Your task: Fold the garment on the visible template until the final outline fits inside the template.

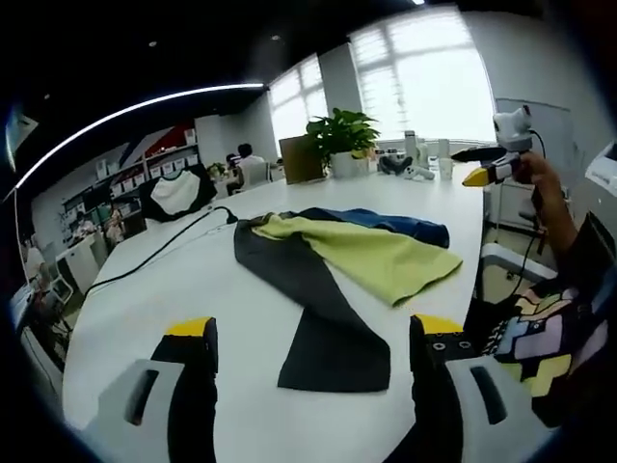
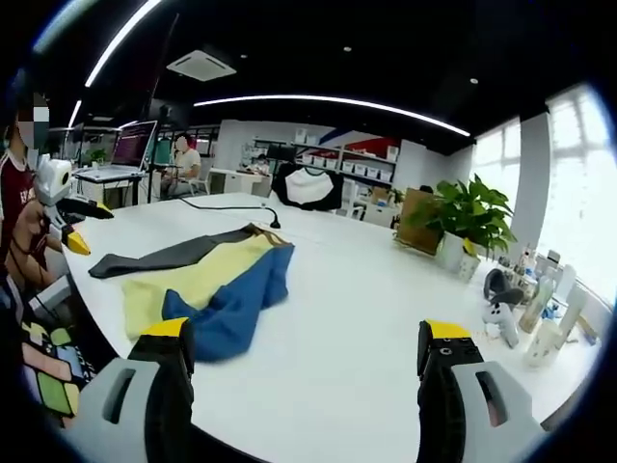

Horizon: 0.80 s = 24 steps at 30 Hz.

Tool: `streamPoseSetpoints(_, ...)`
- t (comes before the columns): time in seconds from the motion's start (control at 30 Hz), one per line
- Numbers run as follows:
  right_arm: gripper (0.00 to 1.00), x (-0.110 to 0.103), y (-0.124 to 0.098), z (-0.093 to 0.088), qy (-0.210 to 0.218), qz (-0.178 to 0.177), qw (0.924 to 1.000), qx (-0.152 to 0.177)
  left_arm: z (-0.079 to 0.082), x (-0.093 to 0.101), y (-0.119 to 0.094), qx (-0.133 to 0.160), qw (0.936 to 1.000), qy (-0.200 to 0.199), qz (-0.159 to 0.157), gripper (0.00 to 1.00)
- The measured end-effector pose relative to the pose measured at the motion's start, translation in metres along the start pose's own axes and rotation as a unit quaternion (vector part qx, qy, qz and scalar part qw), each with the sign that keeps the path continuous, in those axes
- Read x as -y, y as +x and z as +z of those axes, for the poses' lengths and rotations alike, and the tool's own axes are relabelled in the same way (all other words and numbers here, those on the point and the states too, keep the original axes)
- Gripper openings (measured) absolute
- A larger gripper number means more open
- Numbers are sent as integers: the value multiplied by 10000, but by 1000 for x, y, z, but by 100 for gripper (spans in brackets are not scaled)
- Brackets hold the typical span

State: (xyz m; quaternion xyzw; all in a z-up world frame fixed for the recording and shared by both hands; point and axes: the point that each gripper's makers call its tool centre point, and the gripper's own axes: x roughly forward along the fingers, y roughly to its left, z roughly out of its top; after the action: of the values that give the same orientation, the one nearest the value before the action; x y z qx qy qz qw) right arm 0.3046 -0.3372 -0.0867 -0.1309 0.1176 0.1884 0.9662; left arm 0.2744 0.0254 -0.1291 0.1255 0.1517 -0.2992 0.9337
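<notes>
Both claws were seen with jaws spread wide and nothing held between them. In the left gripper view, the left gripper (image 1: 313,340), with yellow-tipped black jaws, was raised above a white table (image 1: 145,289). At ten o'clock, a black cable (image 1: 154,253) was laid across the tabletop, and a black-and-white garment (image 1: 176,193) was seen draped on a chair beyond the table. At twelve o'clock from the jaws, the garment (image 1: 333,275) was spread flat on the table: a dark grey panel reached toward the camera, a pale yellow panel was laid over it, and a blue part was seen at its far edge. No template outline could be made out under it. Beyond it a potted plant (image 1: 342,140) was set near bright windows. At two o'clock, the right gripper (image 1: 487,164) was seen held in the air by a person's hand (image 1: 535,183), well apart from the garment.

In the right gripper view, the left gripper (image 2: 82,227) was seen at nine o'clock, raised beside the table edge. The garment (image 2: 207,280) was seen at eleven o'clock, with its blue part nearest the right gripper (image 2: 304,349), which was held above bare tabletop. At two o'clock the potted plant (image 2: 468,227) was placed, and small bottles (image 2: 545,309) were gathered at three o'clock.
</notes>
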Motion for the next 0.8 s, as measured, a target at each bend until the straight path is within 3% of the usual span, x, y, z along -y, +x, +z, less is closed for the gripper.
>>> streamPoseSetpoints(0.1,99,-3,1,-1,-20,58,10000,-22,5,5,3,163,9996,-223,-105,84)
streamPoseSetpoints(0.23,99,-2,1,0,-25,54,10000,-14,7,8,3,200,9994,-207,-182,80)
streamPoseSetpoints(0.5,99,-8,3,-1,-70,136,9999,-45,-3,18,12,-1,9994,-108,-326,71)
streamPoseSetpoints(0.57,99,-11,5,-1,-83,180,9998,-57,-4,18,13,-18,9994,-154,-311,66)
streamPoseSetpoints(0.8,99,-24,9,-2,-162,353,9992,-92,-9,25,18,-95,9984,-305,-464,62)
